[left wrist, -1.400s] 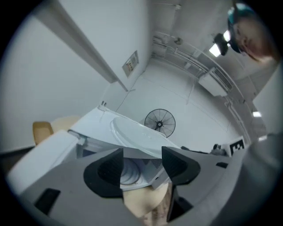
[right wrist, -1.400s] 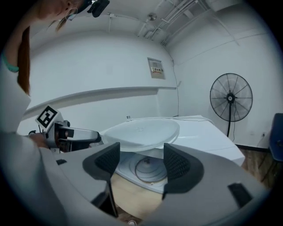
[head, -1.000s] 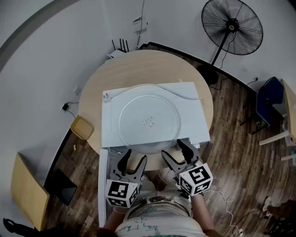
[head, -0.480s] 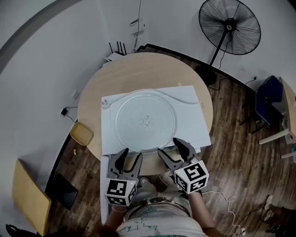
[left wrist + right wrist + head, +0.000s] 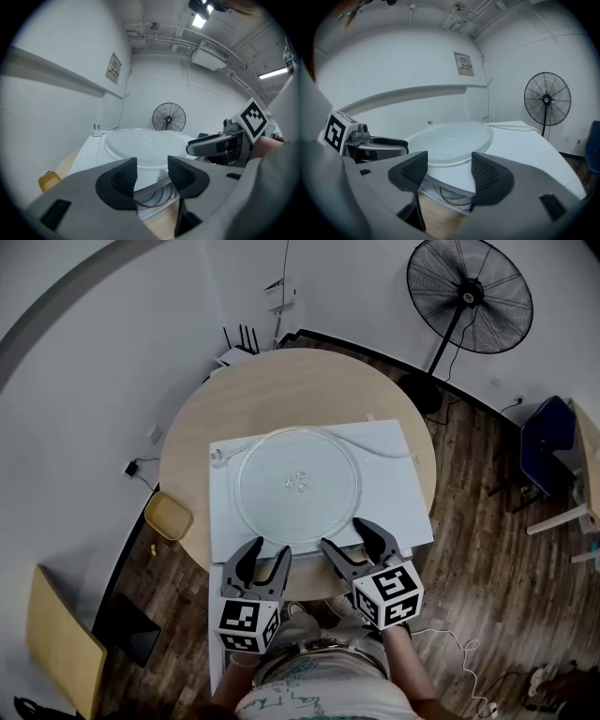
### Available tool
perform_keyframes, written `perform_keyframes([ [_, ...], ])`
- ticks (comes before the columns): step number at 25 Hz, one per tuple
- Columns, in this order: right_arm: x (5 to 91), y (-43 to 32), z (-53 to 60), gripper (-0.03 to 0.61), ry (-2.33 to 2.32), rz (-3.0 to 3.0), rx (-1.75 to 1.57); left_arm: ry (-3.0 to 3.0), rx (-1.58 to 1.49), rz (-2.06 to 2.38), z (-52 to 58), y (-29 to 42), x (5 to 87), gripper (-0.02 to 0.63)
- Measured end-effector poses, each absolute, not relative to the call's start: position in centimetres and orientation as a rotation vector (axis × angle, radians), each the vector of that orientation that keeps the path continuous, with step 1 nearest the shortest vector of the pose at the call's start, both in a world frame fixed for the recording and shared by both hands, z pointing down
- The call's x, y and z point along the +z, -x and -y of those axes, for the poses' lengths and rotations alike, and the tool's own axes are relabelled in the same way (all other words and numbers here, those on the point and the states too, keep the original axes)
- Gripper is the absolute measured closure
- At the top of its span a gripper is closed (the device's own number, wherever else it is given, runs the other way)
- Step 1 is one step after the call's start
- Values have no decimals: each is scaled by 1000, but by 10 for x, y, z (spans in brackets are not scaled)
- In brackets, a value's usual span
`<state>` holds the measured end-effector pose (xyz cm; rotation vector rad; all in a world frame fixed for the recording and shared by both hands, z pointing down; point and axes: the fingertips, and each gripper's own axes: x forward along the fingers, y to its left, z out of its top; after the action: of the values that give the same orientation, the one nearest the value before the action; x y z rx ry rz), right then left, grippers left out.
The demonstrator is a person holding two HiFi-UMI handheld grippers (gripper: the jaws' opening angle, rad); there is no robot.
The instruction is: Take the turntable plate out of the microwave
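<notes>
Your left gripper (image 5: 267, 557) hovers at the microwave's front edge, jaws apart, nothing between the pads. Your right gripper (image 5: 345, 538) hangs just beside it, jaws spread wide and empty, tips near the plate's rim. The glass turntable plate (image 5: 300, 482) lies flat on top of the white microwave (image 5: 398, 498), which stands on the round wooden table (image 5: 281, 381). A floor fan (image 5: 469, 294) stands beyond.

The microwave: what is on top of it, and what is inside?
On the microwave, the glass turntable plate lies flat, a cable beside it. Inside, only part of a ring shows; the rest is covered.
</notes>
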<state>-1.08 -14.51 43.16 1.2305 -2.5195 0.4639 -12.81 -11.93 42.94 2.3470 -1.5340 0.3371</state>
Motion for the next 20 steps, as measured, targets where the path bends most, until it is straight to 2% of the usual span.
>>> perform_keyframes([
  [11, 432, 9, 145, 318, -1228, 2522, 392, -2304, 389, 1570, 123, 125, 432, 403],
  [14, 434, 5, 144, 344, -1207, 2507, 324, -2319, 407, 1568, 124, 125, 431, 403],
  [17, 437, -2, 145, 407, -1200, 2484, 275, -2331, 414, 1558, 123, 125, 432, 403],
  [20, 438, -4, 143, 407, -1203, 2480, 261, -2351, 432, 1563, 120, 124, 434, 405],
])
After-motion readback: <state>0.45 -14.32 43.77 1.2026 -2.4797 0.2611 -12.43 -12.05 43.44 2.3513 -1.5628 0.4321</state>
